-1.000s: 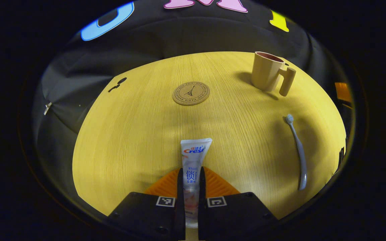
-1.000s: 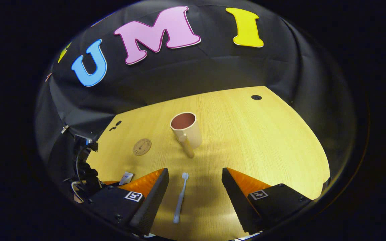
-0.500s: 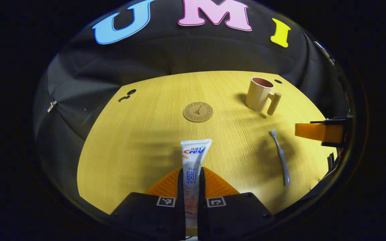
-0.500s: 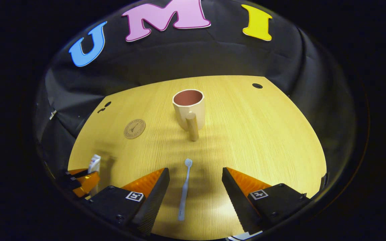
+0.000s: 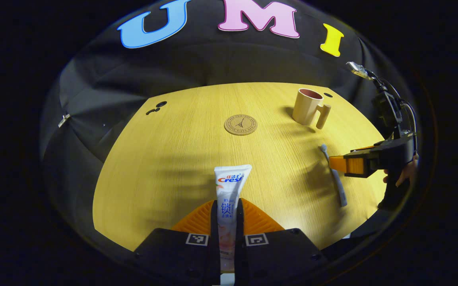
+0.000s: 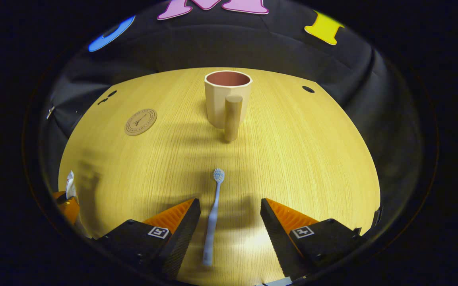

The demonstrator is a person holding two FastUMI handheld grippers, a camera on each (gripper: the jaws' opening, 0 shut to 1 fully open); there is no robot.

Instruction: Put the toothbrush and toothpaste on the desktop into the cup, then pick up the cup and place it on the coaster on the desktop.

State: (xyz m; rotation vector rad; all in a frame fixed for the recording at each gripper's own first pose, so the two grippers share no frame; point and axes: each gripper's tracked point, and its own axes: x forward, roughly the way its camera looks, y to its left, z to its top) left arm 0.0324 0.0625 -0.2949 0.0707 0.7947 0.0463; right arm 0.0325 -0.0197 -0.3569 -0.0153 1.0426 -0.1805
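My left gripper [image 5: 227, 206] is shut on a white toothpaste tube [image 5: 229, 194], held above the wooden desktop [image 5: 181, 151] with its flat end pointing away. A pale blue toothbrush [image 6: 213, 214] lies flat on the desktop between the fingers of my open right gripper [image 6: 230, 204], bristles toward the cup. The beige cup [image 6: 226, 101] stands upright farther back, its handle facing my right gripper. A round cork coaster [image 6: 140, 122] lies to the cup's left. In the left gripper view the cup [image 5: 307, 107], coaster [image 5: 240, 124], toothbrush [image 5: 334, 176] and right gripper [image 5: 342, 163] sit ahead and to the right.
A hand [image 5: 402, 174] holds the right gripper at the desktop's right edge. Small dark holes [image 6: 308, 89] mark the desktop's far corners. The left gripper with the tube [image 6: 68, 190] shows at the left rim of the right gripper view. Bare wood lies between coaster and toothpaste.
My left gripper has lifted and drawn back with the toothpaste. My right gripper has dropped lower and moved forward, so the toothbrush now lies between its open fingers and the cup looks nearer.
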